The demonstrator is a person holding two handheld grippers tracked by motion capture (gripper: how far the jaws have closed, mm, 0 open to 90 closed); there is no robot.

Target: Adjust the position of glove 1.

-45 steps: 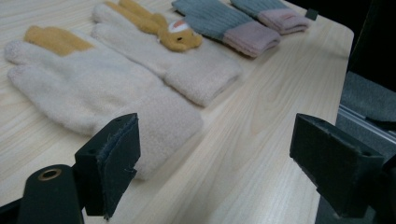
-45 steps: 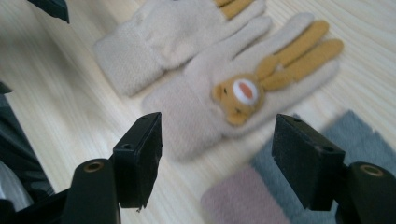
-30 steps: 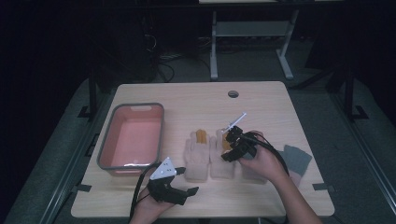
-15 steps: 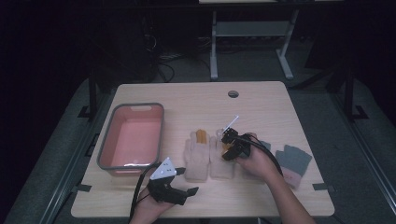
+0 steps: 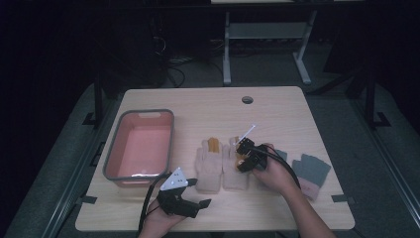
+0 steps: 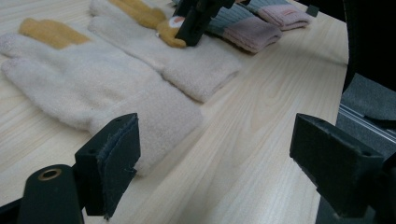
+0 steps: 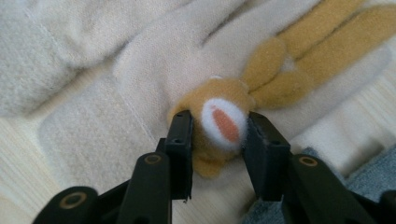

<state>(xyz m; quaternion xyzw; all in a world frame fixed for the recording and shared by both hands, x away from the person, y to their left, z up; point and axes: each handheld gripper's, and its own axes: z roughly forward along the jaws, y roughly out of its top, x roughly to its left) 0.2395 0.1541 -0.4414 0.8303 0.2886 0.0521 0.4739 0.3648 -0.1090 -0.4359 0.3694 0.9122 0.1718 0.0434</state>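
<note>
Two cream gloves with tan finger patches lie side by side mid-table, the left glove [image 5: 209,163] [image 6: 93,79] and the right glove [image 5: 234,173] [image 6: 196,65] [image 7: 116,107]. A tan plush animal head [image 7: 224,121] with a white and orange face sits on the right glove. My right gripper [image 5: 241,157] [image 7: 218,135] [image 6: 191,23] points down onto it; its jaws have just been closing and now press the head from both sides. Near the front edge, my left gripper [image 5: 199,192] [image 6: 219,163] rests open, with bare table between its jaws beside the left glove's cuff.
A pink tub [image 5: 114,163] with a grey rim stands at the left. A pair of grey gloves with pink cuffs [image 5: 311,171] [image 6: 243,28] [image 7: 369,172] lies right of the cream pair. A round cable hole [image 5: 247,99] sits near the far edge.
My right gripper has sunk a little onto the right cream glove and its jaws have narrowed around the plush head. The left gripper has stayed put.
</note>
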